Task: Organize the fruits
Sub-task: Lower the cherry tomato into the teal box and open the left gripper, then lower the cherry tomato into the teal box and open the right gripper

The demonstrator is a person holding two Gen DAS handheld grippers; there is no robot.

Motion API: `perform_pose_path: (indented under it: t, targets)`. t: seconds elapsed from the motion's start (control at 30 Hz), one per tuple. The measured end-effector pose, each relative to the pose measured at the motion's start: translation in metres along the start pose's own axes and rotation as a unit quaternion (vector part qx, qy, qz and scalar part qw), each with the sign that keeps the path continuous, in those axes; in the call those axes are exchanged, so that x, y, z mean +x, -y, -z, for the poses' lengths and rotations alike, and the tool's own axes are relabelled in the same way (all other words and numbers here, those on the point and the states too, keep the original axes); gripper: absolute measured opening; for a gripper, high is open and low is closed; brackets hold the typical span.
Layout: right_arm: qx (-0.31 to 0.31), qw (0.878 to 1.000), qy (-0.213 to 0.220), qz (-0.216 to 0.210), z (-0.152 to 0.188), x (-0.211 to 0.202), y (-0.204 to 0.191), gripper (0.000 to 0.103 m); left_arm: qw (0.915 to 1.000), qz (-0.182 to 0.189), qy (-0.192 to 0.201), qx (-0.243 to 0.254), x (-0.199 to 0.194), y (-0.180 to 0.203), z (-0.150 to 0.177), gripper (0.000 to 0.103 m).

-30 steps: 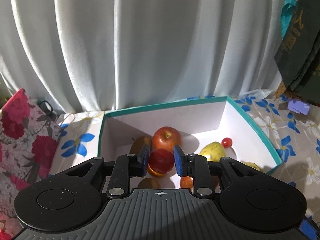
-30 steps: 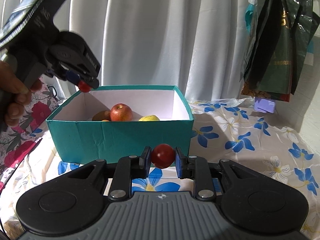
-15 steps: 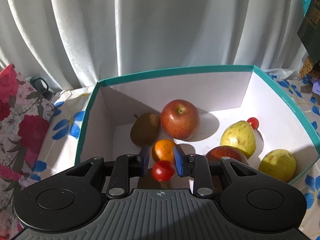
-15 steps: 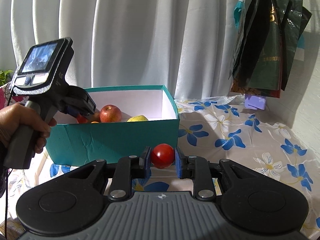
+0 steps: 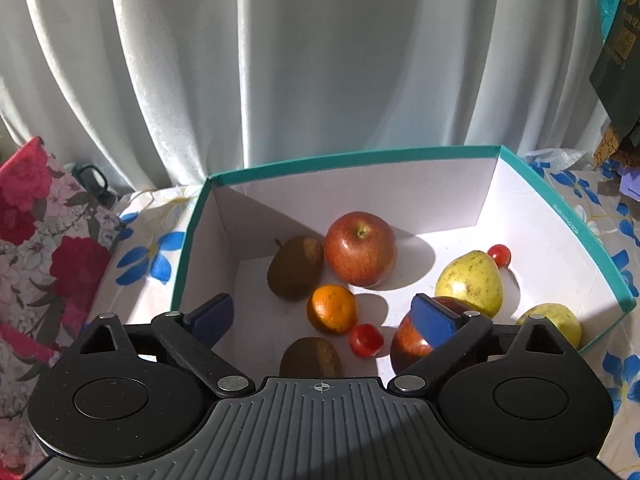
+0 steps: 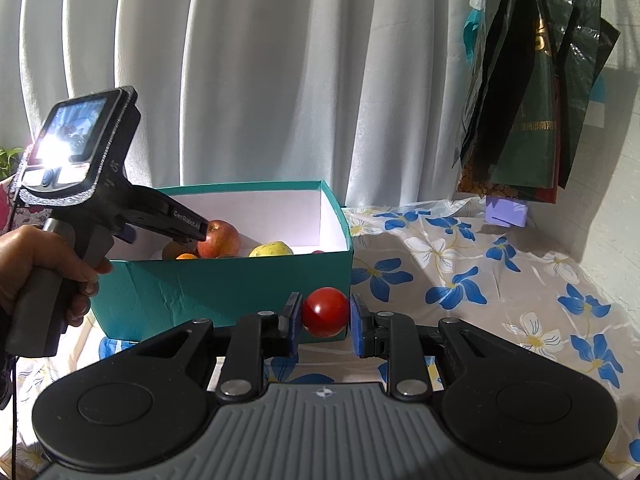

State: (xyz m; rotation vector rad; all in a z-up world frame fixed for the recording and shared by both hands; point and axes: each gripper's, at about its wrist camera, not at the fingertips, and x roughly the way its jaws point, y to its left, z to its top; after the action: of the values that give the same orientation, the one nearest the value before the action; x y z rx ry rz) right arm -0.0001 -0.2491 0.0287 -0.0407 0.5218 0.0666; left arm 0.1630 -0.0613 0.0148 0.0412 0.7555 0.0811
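My left gripper (image 5: 322,316) is opening wide above the teal box (image 5: 352,157); a cherry tomato (image 5: 366,340) lies loose low in the frame between the pads, touching neither, beside the orange (image 5: 332,308). My right gripper (image 6: 325,318) pinches another tomato (image 6: 325,312) at centre frame, outside the box.

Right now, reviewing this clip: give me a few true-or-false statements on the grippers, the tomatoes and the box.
1. The right gripper grips a tomato. True.
2. The left gripper, jaws opening, clamps a tomato. False: the small tomato lies free on the box floor.
3. The box is teal outside, white inside. True.
4. The box holds only apples. False: an orange, kiwis and pears too.
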Motion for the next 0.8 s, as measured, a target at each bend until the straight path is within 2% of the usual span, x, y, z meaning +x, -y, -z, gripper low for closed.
perform_pose_path:
  t: [0.23, 0.4, 0.53, 0.8]
  targets:
    - [-0.003, 1.0, 0.01, -0.01, -0.006, 0.001, -0.003, 0.024, 0.9997, 0.011, -0.018, -0.009, -0.027, -0.005, 0.001, 0.101]
    - [-0.007, 1.0, 0.017, -0.02, -0.01, 0.003, -0.006, 0.024, 0.9998, 0.013, -0.007, -0.011, -0.051, -0.009, 0.004, 0.102]
    - [-0.01, 0.999, 0.024, -0.029, -0.016, 0.008, -0.008, 0.024, 0.9999, 0.002, -0.005, -0.012, -0.063, -0.013, 0.007, 0.102]
    - [-0.023, 0.998, 0.044, -0.039, -0.033, 0.041, -0.015, 0.024, 0.9983, -0.024, 0.003, -0.053, -0.092, -0.048, 0.021, 0.102]
